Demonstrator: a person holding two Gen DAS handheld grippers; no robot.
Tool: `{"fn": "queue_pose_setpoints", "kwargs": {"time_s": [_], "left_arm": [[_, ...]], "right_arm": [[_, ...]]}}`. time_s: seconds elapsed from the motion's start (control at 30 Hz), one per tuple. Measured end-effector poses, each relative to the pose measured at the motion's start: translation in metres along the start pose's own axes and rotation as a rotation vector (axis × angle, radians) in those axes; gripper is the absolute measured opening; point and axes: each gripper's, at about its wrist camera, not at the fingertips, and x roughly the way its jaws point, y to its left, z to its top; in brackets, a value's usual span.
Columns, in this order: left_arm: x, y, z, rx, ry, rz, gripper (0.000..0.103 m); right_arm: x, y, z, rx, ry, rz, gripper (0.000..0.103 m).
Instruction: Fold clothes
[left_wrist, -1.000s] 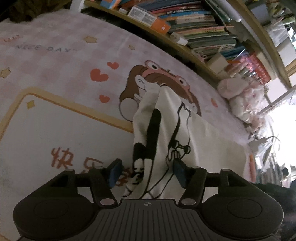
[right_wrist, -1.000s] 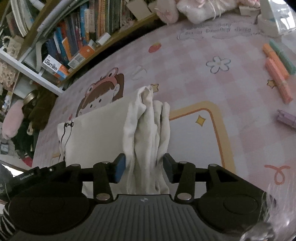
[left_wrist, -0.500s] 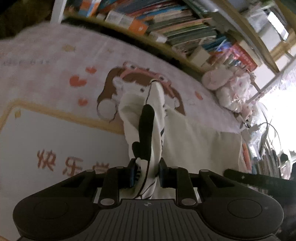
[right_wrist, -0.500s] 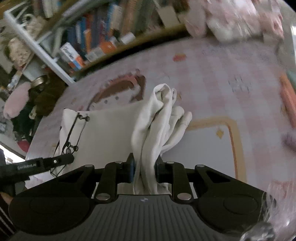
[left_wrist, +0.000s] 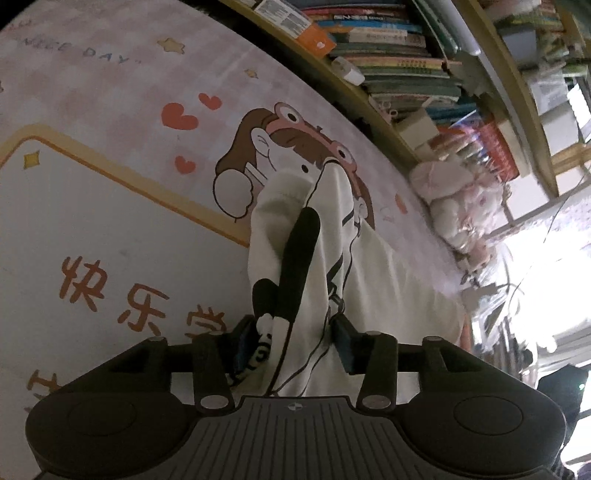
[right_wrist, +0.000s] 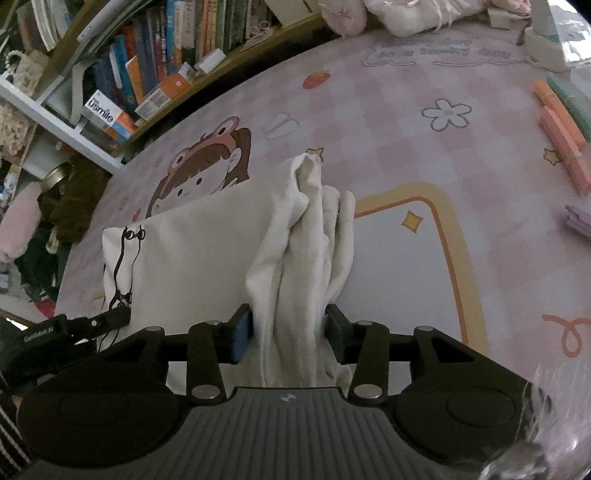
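Cream garment (right_wrist: 207, 254) lies crosswise on mat (right_wrist: 461, 155), long axis L–R; L gripper (left_wrist: 293, 341) and R gripper (right_wrist: 288, 334), jaws parted, each straddle a bunched end.

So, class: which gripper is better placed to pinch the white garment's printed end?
Probably left. The left gripper straddles the black-printed end of the white garment; the right gripper straddles its plain bunched end.

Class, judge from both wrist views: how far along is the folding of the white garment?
Done: the middle of the white garment lies flat on the pink mat. In hand: the left gripper and right gripper each straddle a bunched end, jaws apart, cloth filling the gap. Left: both raised ends have yet to be laid over and smoothed.
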Motion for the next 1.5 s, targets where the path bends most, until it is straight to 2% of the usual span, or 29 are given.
{"fn": "queue_pose_setpoints", "kwargs": {"time_s": [0.17, 0.27, 0.6, 1.0, 1.17, 1.5], "left_arm": [[-0.001, -0.001, 0.001, 0.011, 0.003, -0.006, 0.022], [-0.007, -0.005, 0.001, 0.029, -0.001, -0.022, 0.019], [-0.019, -0.012, 0.006, 0.065, -0.007, -0.07, 0.018], [-0.029, -0.009, 0.017, 0.085, -0.016, -0.113, 0.018], [-0.036, -0.015, 0.019, 0.181, -0.037, -0.099, 0.018], [-0.042, 0.002, 0.037, 0.156, -0.057, -0.135, 0.018]], "right_arm": [[0.0, 0.0, 0.0, -0.002, -0.005, 0.028, 0.022], [-0.008, 0.005, -0.001, -0.011, -0.029, 0.034, 0.02], [-0.029, 0.018, -0.005, -0.032, -0.074, 0.031, 0.019], [-0.035, 0.04, -0.003, -0.05, -0.108, 0.01, 0.019], [-0.032, 0.052, -0.005, -0.064, -0.11, 0.001, 0.019], [-0.023, 0.074, 0.001, -0.084, -0.126, -0.01, 0.019]]}}
